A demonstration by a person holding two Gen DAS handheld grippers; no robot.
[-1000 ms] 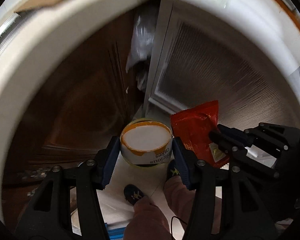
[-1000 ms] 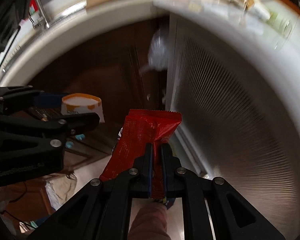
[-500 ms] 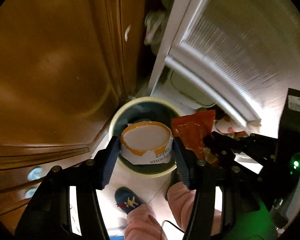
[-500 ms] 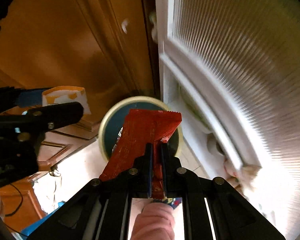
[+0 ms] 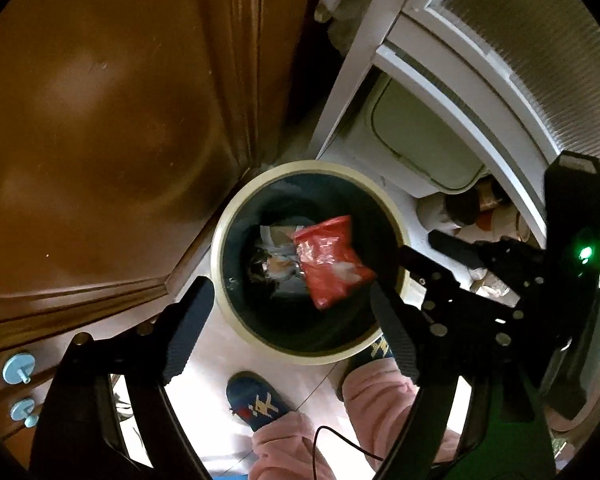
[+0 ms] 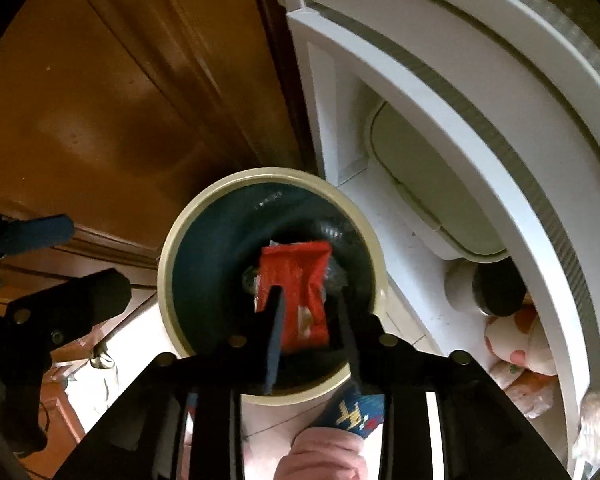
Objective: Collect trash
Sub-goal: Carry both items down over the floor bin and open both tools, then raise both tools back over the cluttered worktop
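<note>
Wrapper (image 5: 328, 264) (image 6: 296, 272), red and crinkled, loose inside the mouth of the bin (image 5: 217, 256) (image 6: 166, 272), over a dim heap of scraps too dark to sort out: something pale, something silvery. Pale print on the red film, blurred past reading.

Bin on the pale floor (image 5: 204, 384), in the corner between wooden cabinet (image 5: 100, 120) and white door frame (image 6: 420, 100); near rim partly cut off behind black gripper bodies.

Left gripper (image 5: 288, 296) (image 6: 72, 264) above the bin's near rim, fingers just spread wide, nothing between them. Right gripper (image 6: 309, 294) (image 5: 420, 245) over the bin's right side, fingers just eased partly apart. Wrapper seen in their gap from the right wrist view, yet clear of both pads from the left wrist view, pinched by neither.

Green light (image 5: 584, 254) glowing on the right gripper's body. Below, blue patterned slippers (image 5: 256, 400) and pink trouser legs (image 5: 372, 392), cropped by the frame. Right of the bin, a pale lidded container (image 5: 420, 140) half hidden under the door frame, blurred orange-and-white shapes (image 6: 516, 344) beyond.
</note>
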